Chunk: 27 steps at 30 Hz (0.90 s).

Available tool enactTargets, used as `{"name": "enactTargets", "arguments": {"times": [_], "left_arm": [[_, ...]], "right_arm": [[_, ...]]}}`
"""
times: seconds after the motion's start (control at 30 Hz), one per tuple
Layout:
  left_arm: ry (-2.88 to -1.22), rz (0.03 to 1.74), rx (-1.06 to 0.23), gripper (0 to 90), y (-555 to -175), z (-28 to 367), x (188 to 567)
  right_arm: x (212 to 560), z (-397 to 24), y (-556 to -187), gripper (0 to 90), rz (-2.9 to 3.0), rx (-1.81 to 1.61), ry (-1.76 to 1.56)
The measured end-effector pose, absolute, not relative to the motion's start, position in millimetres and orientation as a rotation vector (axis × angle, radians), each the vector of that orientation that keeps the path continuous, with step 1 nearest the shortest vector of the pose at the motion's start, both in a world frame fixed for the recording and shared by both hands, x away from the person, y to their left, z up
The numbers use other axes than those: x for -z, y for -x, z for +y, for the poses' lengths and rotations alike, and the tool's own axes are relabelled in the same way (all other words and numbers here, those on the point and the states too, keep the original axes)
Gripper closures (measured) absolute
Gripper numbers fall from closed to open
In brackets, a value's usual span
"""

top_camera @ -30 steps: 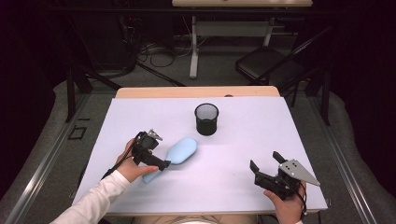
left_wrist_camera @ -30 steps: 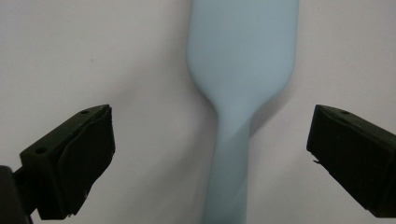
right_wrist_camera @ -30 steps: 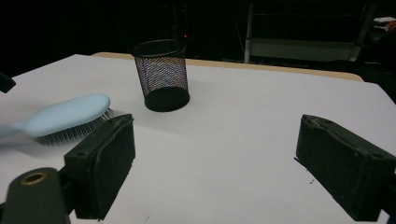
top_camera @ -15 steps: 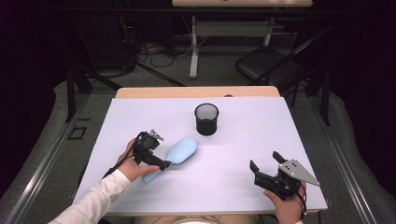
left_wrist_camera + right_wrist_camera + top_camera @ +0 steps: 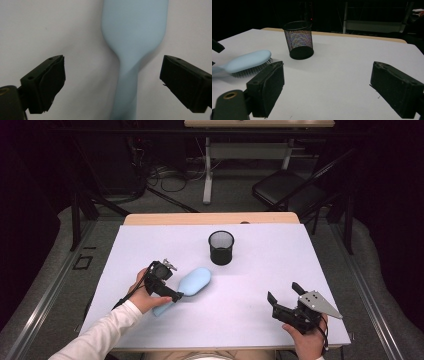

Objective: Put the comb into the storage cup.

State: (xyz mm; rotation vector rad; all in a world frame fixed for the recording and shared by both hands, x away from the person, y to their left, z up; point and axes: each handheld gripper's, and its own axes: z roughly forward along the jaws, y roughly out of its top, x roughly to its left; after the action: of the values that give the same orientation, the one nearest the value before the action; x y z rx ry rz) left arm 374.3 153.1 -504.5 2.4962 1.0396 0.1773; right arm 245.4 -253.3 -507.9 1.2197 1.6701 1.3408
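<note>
White paper covers the worktop (image 5: 300, 270), and a light blue hairbrush (image 5: 192, 281) lies on it near a black mesh cup (image 5: 221, 247). Over the brush's thin handle, the left hand-held gripper (image 5: 112, 80) has just been closing, yet its jaws are spread with the handle untouched between them. If they pinch off-centre, the smooth handle may slip out.

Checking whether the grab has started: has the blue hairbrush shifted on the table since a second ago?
No. The hairbrush lies at the same spot, below-left of the mesh cup.

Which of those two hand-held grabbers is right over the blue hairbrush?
The left gripper, at the left of the high view: its open jaws straddle the hairbrush handle. The right gripper sits apart, near the table's front right corner.
</note>
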Motion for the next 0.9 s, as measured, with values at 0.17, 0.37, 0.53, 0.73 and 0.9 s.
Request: {"name": "enactTargets", "arguments": {"times": [0.17, 0.37, 0.53, 0.73, 0.9], "left_arm": [[-2.510, 1.040, -0.168, 10.0, -376, 150, 506], [-2.525, 1.036, -0.143, 15.3, -377, 148, 507], [-2.548, 1.028, -0.132, 16.0, -376, 145, 509], [-2.599, 0.998, -0.129, 22.1, -373, 141, 510], [-2.622, 0.998, -0.133, 28.0, -372, 140, 511]], "right_arm": [[508, -253, -245, 11.5, 1.671, -1.340, -1.219], [508, -253, -245, 11.5, 1.671, -1.340, -1.220], [508, -253, -245, 11.5, 1.672, -1.338, -1.220], [508, -253, -245, 11.5, 1.673, -1.338, -1.219], [508, -253, -245, 11.6, 1.673, -1.339, -1.220]]}}
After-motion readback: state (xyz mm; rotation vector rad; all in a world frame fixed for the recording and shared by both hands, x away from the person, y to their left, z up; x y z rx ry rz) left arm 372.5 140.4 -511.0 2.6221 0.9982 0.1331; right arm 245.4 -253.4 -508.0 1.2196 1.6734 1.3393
